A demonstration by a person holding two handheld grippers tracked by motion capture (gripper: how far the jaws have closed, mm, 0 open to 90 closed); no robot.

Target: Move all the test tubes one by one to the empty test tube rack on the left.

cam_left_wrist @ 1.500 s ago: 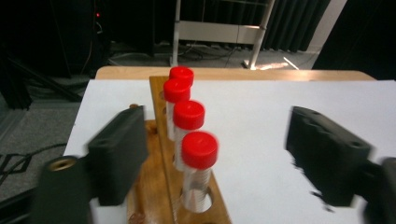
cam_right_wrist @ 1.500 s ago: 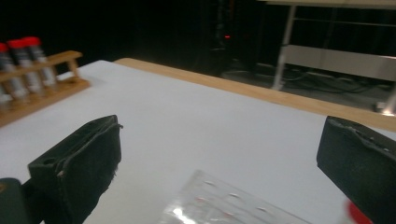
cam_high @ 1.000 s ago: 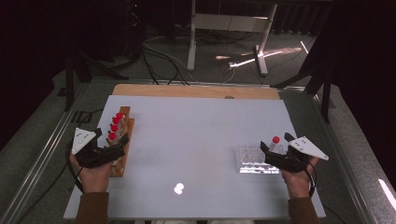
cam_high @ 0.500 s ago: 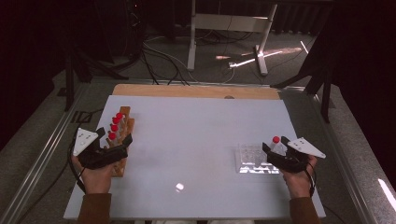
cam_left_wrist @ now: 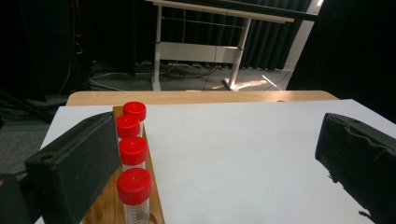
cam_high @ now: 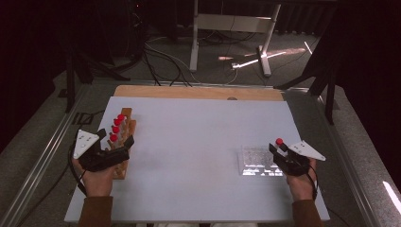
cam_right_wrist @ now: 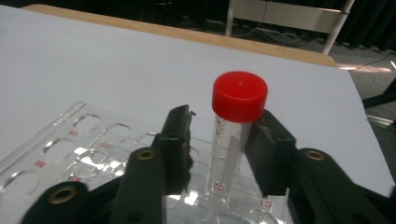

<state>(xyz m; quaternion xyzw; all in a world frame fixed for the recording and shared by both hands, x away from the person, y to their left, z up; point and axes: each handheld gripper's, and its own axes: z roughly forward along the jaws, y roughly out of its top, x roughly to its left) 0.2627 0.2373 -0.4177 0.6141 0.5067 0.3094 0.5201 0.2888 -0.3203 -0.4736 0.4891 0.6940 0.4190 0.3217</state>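
Between the right gripper (cam_right_wrist: pixel 217 135)'s just-closing jaws, its own view shows a red-capped tube (cam_right_wrist: pixel 235 126) in a clear rack (cam_right_wrist: pixel 70 144), one pad short of it; left gripper (cam_left_wrist: pixel 210 168) gapes.

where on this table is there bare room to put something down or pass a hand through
The wide white tabletop between the wooden rack of red-capped tubes and the clear well plate is bare, as is the far strip up to the wooden edge. It is crowded at both sides, around each gripper.
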